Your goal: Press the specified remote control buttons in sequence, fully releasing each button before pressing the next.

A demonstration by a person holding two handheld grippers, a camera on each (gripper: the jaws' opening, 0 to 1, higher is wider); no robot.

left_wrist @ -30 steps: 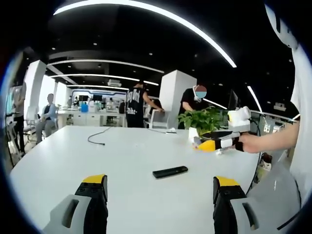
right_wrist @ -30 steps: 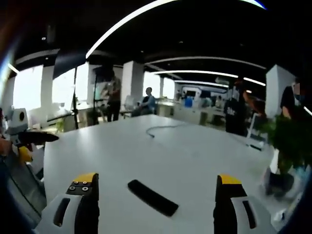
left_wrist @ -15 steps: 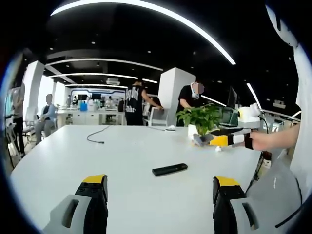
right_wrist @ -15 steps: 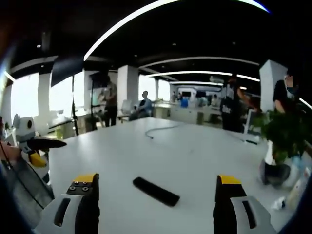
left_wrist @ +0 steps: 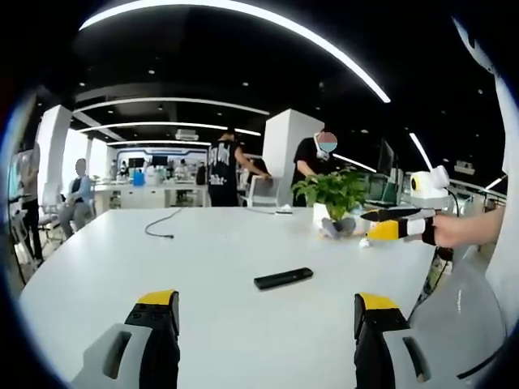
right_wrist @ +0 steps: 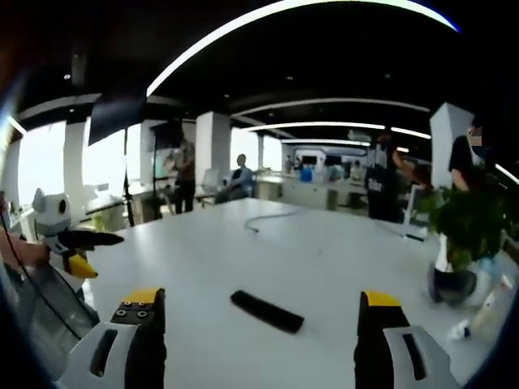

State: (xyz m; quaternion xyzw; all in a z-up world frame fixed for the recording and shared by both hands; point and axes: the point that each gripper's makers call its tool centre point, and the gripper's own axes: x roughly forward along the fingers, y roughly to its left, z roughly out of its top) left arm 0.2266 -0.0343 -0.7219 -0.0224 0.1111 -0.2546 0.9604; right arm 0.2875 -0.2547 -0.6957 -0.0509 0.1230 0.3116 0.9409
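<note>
A black remote control [left_wrist: 283, 279] lies flat on the white table [left_wrist: 122, 259], ahead of my left gripper [left_wrist: 268, 344], whose jaws stand wide apart with nothing between them. In the right gripper view the same remote control [right_wrist: 267, 311] lies ahead of my right gripper [right_wrist: 263, 344], also open and empty. The right gripper [left_wrist: 395, 225] shows at the right of the left gripper view, held in a hand above the table edge. The left gripper [right_wrist: 77, 243] shows at the far left of the right gripper view.
A potted green plant [left_wrist: 334, 198] stands at the table's far right, plant [right_wrist: 458, 235] in the right gripper view with a bottle [right_wrist: 491, 308] beside it. A black cable [left_wrist: 162, 227] lies far back on the table. Several people stand or sit in the office behind.
Both cameras shifted slightly. In the left gripper view the right gripper drifted right. The remote sits a little farther right in the right gripper view. The remote itself has not moved.
</note>
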